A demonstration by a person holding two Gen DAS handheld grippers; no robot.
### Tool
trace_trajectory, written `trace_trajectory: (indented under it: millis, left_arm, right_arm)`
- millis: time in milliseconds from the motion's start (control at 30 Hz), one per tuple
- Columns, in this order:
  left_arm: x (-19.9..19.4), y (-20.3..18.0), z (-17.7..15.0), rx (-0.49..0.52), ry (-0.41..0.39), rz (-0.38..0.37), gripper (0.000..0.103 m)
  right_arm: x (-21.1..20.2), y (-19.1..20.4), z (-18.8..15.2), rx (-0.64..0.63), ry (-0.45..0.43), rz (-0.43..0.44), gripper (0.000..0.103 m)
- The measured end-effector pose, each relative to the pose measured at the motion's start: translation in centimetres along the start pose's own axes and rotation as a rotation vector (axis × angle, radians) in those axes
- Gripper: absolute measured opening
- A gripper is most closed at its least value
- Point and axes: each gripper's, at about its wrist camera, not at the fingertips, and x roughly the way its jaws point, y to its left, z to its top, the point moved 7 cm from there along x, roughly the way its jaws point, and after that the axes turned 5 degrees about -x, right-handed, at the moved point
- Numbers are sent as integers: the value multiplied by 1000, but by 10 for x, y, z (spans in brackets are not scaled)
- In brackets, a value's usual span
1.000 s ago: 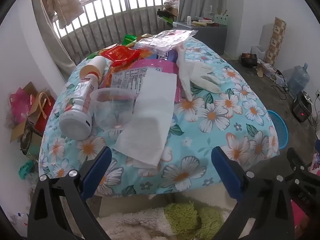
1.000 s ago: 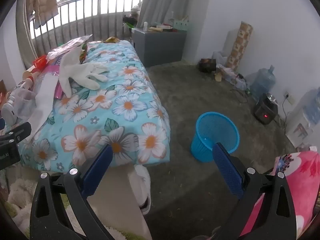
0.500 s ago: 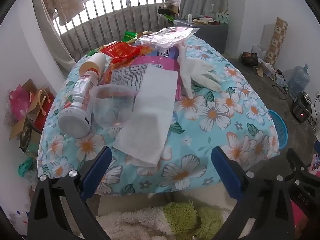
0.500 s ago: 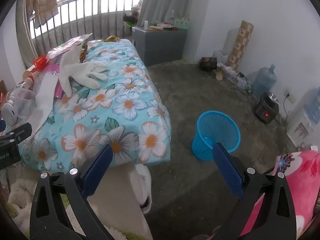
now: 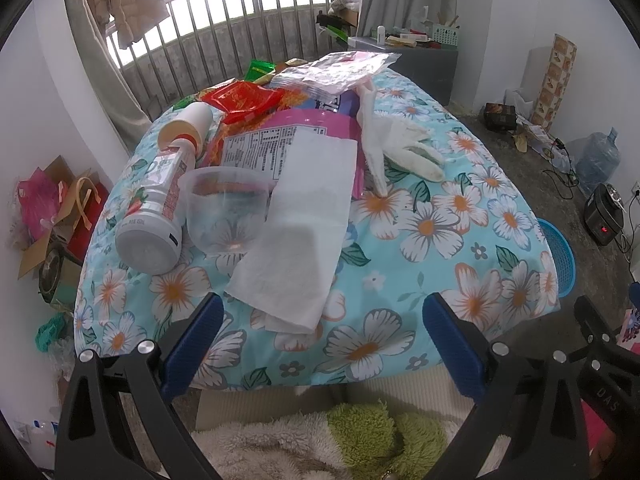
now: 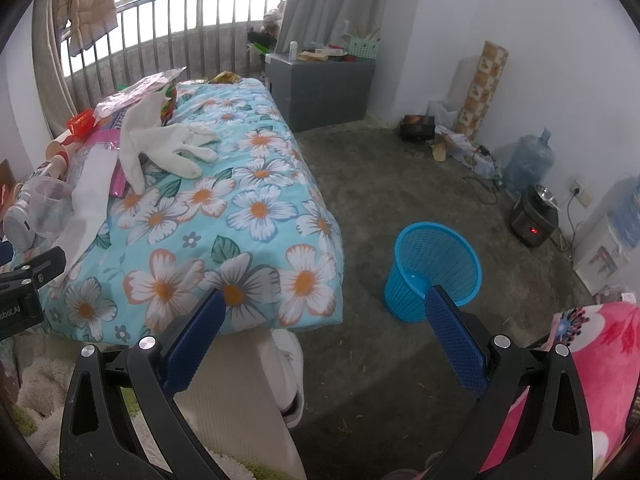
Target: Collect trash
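Left wrist: crumpled white paper towel (image 5: 298, 236) before spread, empty left hand-held gripper (image 5: 320, 328)

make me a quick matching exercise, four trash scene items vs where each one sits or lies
Column 1
1. bottle
2. clear cup
3. white glove
4. blue basket

Column 2
A. on the floor beside the table
B. lying on its side at the table's left edge
C. spread on the floral cloth, right of the pile
D. between bottle and paper towel

Pairs: 1-B, 2-D, 3-C, 4-A

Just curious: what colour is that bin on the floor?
Blue mesh wastebasket, clearest in the right wrist view.
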Motion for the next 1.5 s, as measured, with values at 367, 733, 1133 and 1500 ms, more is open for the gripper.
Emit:
trace_trajectory:
  millis: [367, 733, 1133, 1500]
  left_arm:
    - [1, 1, 1, -1, 4, -2, 98]
    - [1, 1, 1, -1, 5, -1, 98]
    - [2, 4, 0, -1, 7, -2, 98]
    - [2, 5, -1, -1, 9, -1, 98]
  right_arm:
    - [0, 0, 0, 1, 1, 0, 95]
    - [2, 2, 0, 1, 0, 2, 95]
    - [2, 2, 0, 1, 0, 3, 95]
    - [2, 2, 0, 2, 1, 3, 95]
